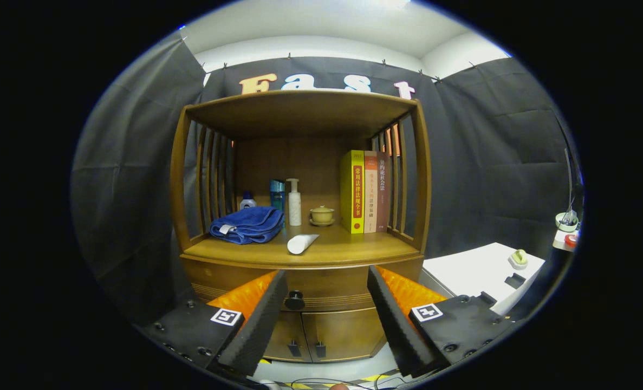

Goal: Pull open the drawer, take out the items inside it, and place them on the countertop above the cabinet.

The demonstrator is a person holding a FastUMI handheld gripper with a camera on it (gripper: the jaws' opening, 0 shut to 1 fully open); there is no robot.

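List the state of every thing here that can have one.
drawer: shut
lower cabinet doors: shut
gripper: open, fingers apart, knob ahead between them
towel: folded
tube: lying flat
books: upright
lidded cup: lid on

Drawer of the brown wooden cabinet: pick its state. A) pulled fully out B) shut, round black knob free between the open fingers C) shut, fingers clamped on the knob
B: the drawer front sits flush, and the round black knob stands untouched between the open fingers.
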